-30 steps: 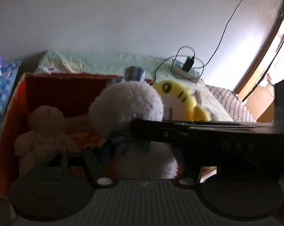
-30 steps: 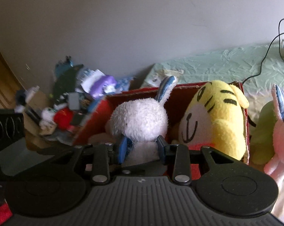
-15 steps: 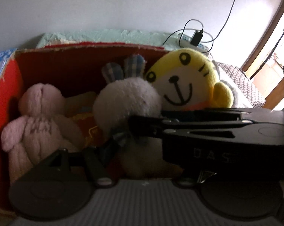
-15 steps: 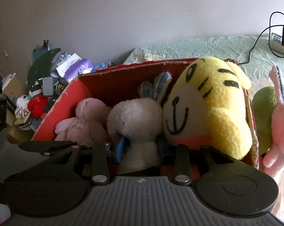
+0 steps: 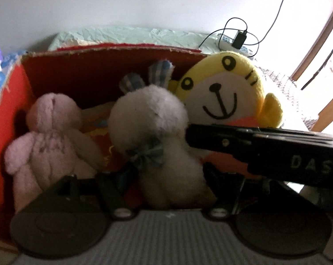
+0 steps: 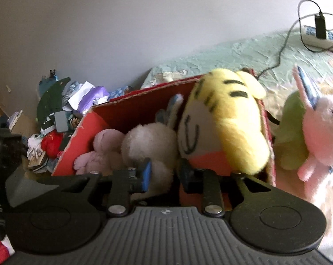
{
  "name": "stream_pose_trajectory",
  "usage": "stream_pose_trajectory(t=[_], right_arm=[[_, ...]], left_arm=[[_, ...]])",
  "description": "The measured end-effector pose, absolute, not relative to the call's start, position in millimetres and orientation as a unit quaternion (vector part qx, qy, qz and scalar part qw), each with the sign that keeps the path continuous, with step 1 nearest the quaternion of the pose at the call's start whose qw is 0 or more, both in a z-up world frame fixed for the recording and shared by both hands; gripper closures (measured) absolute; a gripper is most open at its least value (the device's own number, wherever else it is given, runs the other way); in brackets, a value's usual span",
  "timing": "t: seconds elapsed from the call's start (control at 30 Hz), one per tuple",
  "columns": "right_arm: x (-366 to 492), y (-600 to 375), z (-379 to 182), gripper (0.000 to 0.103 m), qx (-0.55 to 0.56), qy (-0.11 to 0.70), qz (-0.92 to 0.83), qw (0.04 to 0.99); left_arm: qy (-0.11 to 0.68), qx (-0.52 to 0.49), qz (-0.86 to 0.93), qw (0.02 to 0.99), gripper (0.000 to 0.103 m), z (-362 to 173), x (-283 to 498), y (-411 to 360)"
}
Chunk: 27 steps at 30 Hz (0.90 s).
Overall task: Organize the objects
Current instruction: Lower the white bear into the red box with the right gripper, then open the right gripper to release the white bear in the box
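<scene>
Red cardboard box [image 5: 9, 101] fills the view ahead of the left claw [image 5: 164, 176], on the bed's pale green quilted cover [image 5: 131, 34]. Far left of that claw sits the pale pink knitted plush doll [image 5: 47, 132]; dead ahead, between its opening jaws, the fluffy white plush rabbit with blue checked ears [image 5: 153, 128]. Right of it leans the yellow plush tiger [image 5: 224, 95]. The right claw [image 6: 164, 172] is closing on the rabbit's body, pads at its sides. Outside the box, far right of this claw, a pink plush bunny [image 6: 321, 132].
</scene>
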State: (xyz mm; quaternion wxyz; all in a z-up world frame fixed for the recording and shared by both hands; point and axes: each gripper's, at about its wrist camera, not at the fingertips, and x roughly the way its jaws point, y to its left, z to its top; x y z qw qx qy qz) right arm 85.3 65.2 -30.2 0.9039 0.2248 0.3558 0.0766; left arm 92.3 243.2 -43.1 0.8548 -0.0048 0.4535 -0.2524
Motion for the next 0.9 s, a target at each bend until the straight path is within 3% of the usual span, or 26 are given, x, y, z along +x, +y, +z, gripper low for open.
stream_pose_trajectory(t=[0.27, 0.9], right_arm=[[67.5, 49.0, -20.6, 0.076, 0.267, 0.325, 0.093, 0.902], [24.8, 11.3, -7.8, 0.074, 0.246, 0.298, 0.167, 0.907]], left_arm=[[0.425, 0.013, -0.225, 0.877, 0.021, -14.2, 79.3, 239.1], [0.408, 0.051, -0.038, 0.911, 0.021, 13.4, 26.1, 206.0]])
